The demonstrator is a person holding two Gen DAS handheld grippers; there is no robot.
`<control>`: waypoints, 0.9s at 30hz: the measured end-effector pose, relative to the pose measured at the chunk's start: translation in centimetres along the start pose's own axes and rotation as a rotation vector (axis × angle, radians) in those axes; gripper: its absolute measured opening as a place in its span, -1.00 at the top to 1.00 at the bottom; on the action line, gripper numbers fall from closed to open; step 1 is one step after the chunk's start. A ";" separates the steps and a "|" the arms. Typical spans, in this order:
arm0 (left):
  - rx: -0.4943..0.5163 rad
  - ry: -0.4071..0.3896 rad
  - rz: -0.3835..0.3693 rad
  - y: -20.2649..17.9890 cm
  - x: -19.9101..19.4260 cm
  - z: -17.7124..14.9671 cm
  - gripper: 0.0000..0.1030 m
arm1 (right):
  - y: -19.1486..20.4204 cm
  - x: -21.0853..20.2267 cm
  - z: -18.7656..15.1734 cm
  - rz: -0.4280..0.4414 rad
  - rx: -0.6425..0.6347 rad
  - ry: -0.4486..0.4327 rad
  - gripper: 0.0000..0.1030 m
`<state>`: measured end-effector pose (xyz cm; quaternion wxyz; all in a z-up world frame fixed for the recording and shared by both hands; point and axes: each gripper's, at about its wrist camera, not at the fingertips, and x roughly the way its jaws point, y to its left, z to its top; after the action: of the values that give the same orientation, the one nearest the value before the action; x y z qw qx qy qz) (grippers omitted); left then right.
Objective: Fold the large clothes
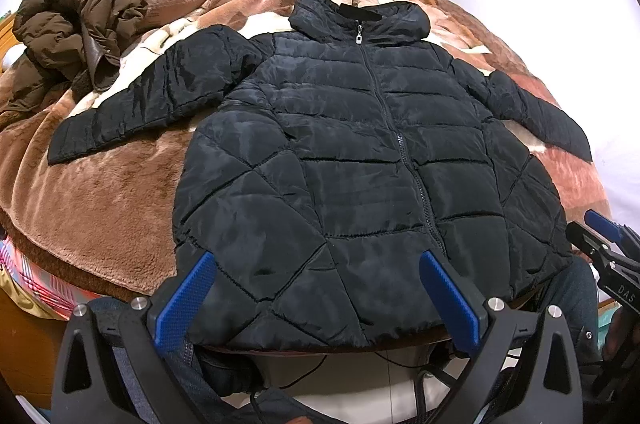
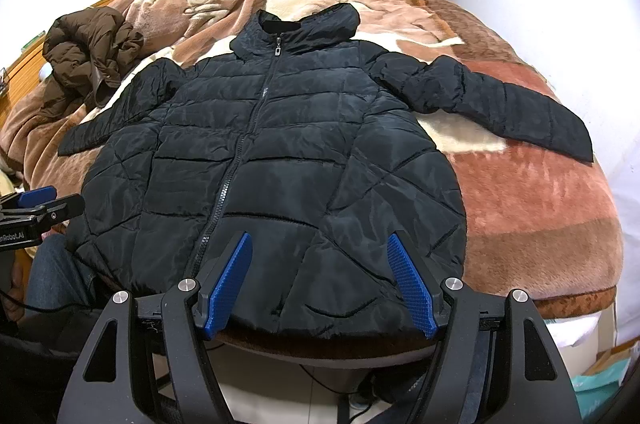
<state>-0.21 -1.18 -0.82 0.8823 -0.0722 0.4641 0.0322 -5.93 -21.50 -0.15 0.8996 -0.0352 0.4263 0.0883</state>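
Black quilted jacket [image 1: 360, 152] lies flat and zipped, front up, on a brown and cream blanket [image 1: 100, 200] covering a bed. Its collar points away from the cameras, both sleeves spread out to the sides, and its hem reaches the near edge of the bed. The left gripper [image 1: 320, 288] hovers just in front of the hem's left half, blue fingers [image 1: 188, 296] spread wide, holding nothing. The right gripper [image 2: 320, 280] hovers likewise over the hem's right half, fingers apart and empty. A crumpled brown coat [image 1: 68, 28] sits on the blanket, well apart, beyond the left sleeve.
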 end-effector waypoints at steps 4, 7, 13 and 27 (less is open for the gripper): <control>-0.003 -0.001 -0.003 -0.1 0.1 -0.1 -0.99 | 0.1 0.2 -0.1 0.008 0.005 -0.005 -0.37; -0.006 -0.003 -0.001 0.0 0.3 -0.1 -0.99 | 0.1 0.6 0.2 0.008 0.010 -0.007 -0.37; -0.020 -0.011 0.001 1.2 1.1 0.8 -0.99 | 0.7 1.6 1.6 0.030 -0.001 0.000 -0.37; -0.189 -0.034 0.070 11.3 5.7 6.1 -0.93 | 3.4 6.8 8.0 0.083 -0.086 0.006 -0.37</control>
<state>6.58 10.90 -3.15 0.8775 -0.1383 0.4464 0.1079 3.71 -16.15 -0.26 0.8916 -0.0561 0.4258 0.1437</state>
